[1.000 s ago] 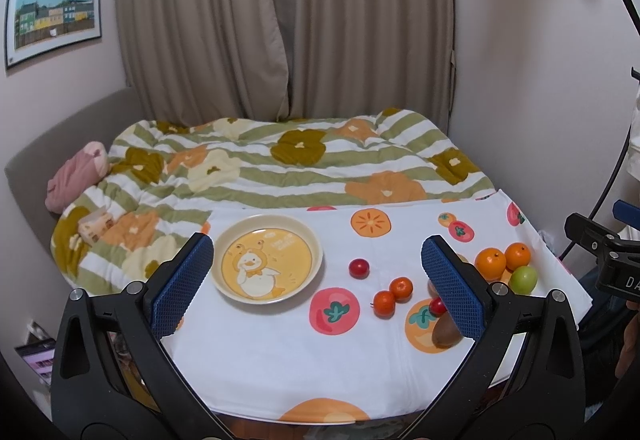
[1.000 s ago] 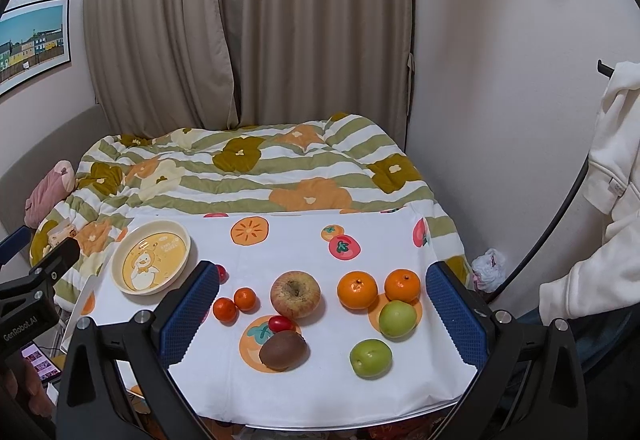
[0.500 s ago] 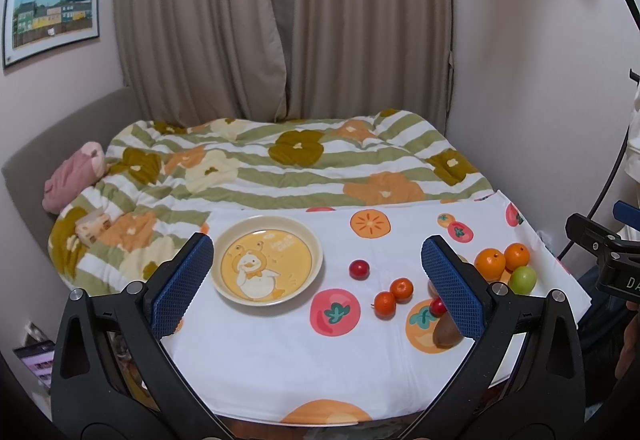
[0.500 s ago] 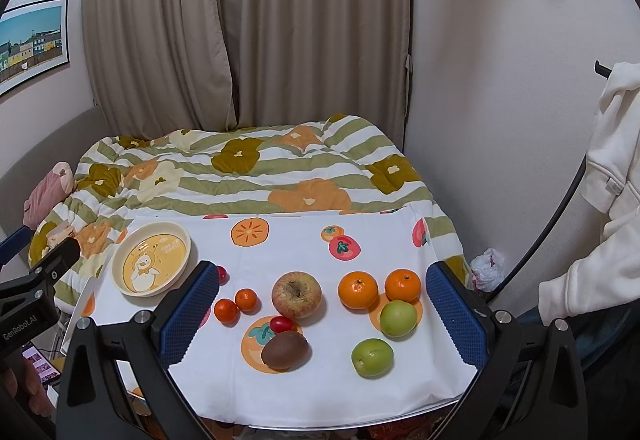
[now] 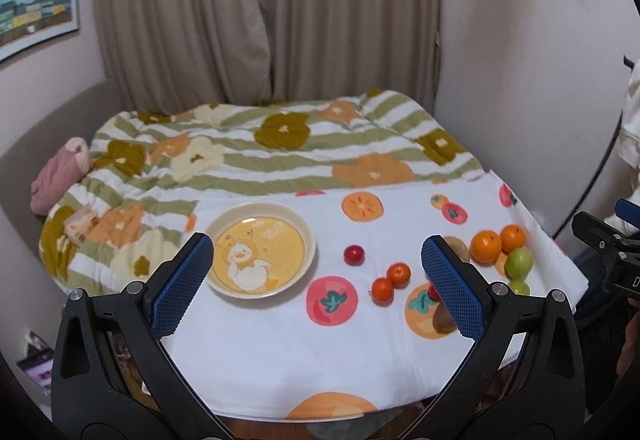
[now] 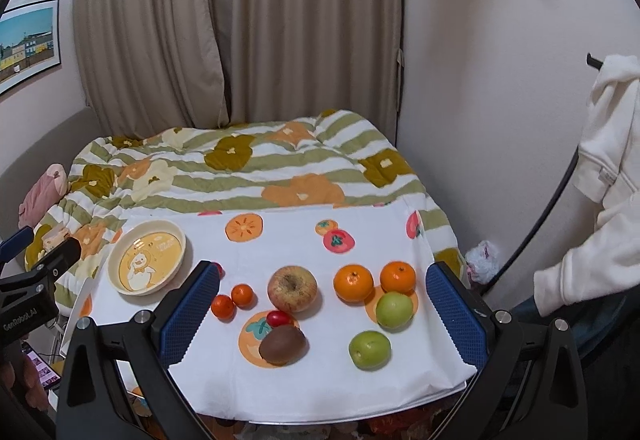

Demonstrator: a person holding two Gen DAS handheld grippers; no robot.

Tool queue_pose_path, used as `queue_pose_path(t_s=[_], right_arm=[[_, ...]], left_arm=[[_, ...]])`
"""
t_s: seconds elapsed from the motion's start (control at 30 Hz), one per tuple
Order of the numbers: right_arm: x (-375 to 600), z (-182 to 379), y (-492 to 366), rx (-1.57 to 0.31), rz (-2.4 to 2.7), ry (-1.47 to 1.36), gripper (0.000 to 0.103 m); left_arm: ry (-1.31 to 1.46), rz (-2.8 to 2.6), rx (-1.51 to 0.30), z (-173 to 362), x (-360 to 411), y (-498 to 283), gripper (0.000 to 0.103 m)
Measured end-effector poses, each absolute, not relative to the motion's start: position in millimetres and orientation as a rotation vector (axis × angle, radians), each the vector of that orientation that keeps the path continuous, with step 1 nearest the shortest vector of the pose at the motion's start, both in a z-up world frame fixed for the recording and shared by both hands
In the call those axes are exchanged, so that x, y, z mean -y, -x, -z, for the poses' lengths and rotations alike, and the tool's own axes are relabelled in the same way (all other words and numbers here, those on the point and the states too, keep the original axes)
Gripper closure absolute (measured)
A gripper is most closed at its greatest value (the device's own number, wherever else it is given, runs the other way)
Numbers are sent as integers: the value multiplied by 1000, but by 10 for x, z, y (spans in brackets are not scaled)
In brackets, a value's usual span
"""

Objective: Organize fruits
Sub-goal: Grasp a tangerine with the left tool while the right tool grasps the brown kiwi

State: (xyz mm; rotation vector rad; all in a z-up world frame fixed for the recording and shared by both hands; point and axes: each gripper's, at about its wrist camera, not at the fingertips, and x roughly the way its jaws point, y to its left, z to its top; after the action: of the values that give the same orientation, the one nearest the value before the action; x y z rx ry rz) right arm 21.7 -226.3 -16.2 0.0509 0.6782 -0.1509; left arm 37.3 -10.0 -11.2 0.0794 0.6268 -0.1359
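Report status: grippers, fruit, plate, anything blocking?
Left gripper and right gripper open, holding nothing, above the cloth. Plate bare; apple, kiwi, oranges, green fruits loose on the cloth. Nothing blocking.

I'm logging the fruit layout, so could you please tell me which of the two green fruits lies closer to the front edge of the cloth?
The lone green fruit, right of the kiwi. The other green fruit sits farther back, just in front of the two oranges.

"GenRobot.AI" on left tongs (image 6: 28, 320)
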Motion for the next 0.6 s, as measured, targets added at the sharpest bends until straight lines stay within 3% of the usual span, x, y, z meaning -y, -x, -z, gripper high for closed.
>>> queue_pose_path(t_s=[0.23, 0.6], right_arm=[[2280, 451, -243, -760, 200, -98, 0], [2299, 1244, -304, -866, 222, -160, 0]], left_arm=[[-123, 274, -671, 419, 46, -543, 0], [-278, 491, -760, 1317, 247, -967, 0]])
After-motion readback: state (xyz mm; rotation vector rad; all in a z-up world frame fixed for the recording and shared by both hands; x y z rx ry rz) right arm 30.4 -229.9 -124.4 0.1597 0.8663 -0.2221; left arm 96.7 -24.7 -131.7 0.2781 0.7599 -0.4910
